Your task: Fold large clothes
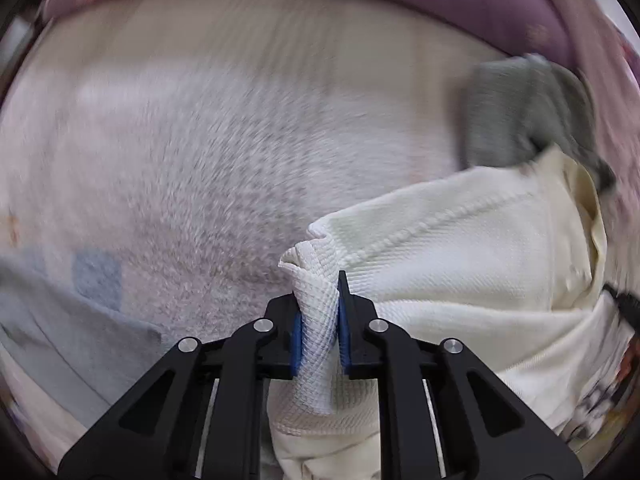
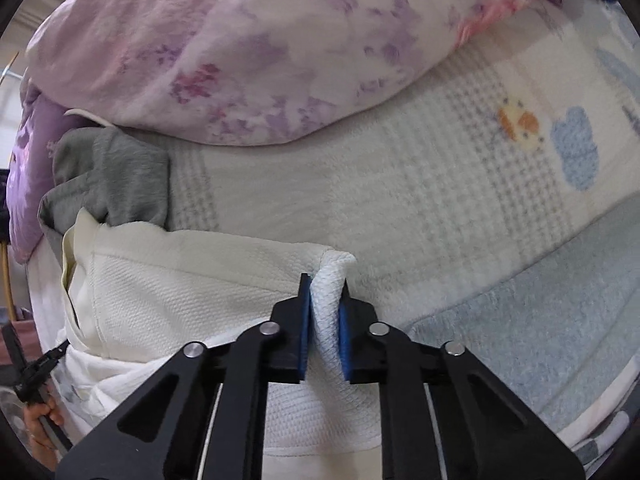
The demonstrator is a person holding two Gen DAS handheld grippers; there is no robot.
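Cream waffle-knit garment (image 2: 192, 292) on patterned bed blanket (image 2: 440, 208), left tongs (image 1: 319, 312) and right tongs (image 2: 325, 312) each clamped on a bunched edge, grey cloth (image 2: 108, 176) beyond the garment

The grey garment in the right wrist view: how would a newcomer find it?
Start at the big floral quilt bunched along the top of the bed. Just under its left end lies the grey garment, crumpled, its lower edge touching the cream knitted garment. It is the only dark, plain, fuzzy fabric there.
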